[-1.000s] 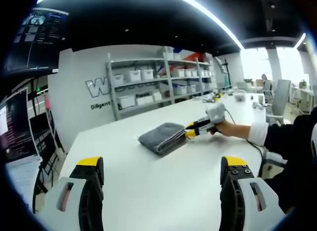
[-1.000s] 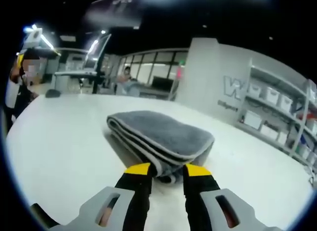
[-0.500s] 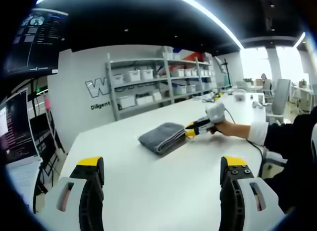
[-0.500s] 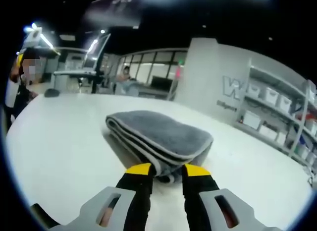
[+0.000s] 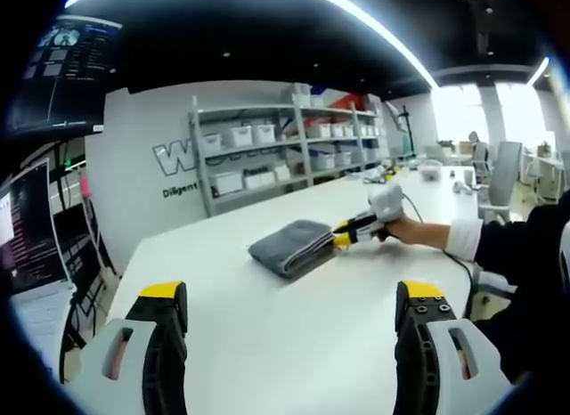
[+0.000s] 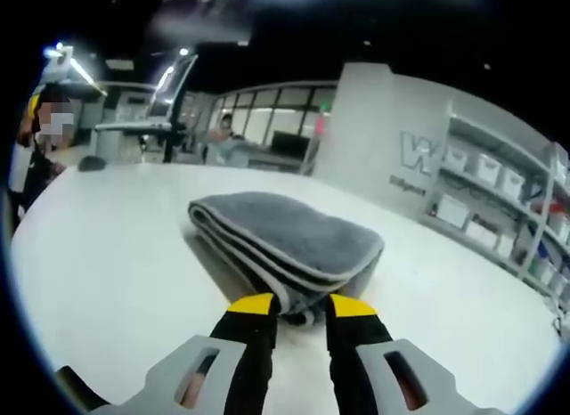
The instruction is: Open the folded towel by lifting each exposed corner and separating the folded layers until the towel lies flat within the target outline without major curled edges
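A grey towel (image 5: 292, 244), folded into several layers, lies on the white table (image 5: 267, 344). My right gripper (image 5: 338, 234), held by a hand in a dark sleeve, reaches the towel's near edge from the right. In the right gripper view its yellow-tipped jaws (image 6: 300, 305) are narrowed onto the bottom corner of the towel (image 6: 285, 241), with the folded edge bulging between them. My left gripper (image 5: 294, 295) hovers well short of the towel, its jaws wide open with nothing between them.
Shelves with white bins (image 5: 285, 148) line the far wall. A monitor (image 5: 27, 228) stands off the table's left end. Office chairs (image 5: 503, 179) sit at the right. A person (image 6: 40, 139) stands beyond the table, near a small dark object (image 6: 92, 164).
The right gripper's jaws have narrowed slightly on the towel's corner. The left gripper and the towel have kept their places.
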`<control>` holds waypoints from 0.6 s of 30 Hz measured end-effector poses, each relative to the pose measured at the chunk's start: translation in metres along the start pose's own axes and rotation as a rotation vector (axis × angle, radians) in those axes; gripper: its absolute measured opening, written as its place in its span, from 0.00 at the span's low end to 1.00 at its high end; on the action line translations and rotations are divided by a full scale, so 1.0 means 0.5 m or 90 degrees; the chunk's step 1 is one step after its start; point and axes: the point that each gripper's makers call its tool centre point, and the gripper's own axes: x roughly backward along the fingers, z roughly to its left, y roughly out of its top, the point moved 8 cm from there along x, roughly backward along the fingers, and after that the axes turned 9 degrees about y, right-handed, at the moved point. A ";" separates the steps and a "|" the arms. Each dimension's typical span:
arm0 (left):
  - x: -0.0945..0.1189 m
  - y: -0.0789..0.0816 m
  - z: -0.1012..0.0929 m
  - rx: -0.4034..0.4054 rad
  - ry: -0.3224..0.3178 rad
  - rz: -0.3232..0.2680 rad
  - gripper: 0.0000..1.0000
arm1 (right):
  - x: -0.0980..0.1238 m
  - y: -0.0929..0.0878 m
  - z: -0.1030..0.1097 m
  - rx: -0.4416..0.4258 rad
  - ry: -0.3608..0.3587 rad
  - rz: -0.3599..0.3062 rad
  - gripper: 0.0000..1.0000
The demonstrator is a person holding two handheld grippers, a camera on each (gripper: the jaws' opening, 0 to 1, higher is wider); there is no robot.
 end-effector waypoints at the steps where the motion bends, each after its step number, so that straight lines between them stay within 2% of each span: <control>1: 0.000 0.000 0.000 0.000 0.000 0.000 0.95 | 0.000 0.000 0.000 0.000 0.001 0.000 0.16; 18: 0.000 0.001 0.000 -0.002 -0.001 0.000 0.95 | 0.000 -0.001 0.002 -0.002 0.006 0.001 0.12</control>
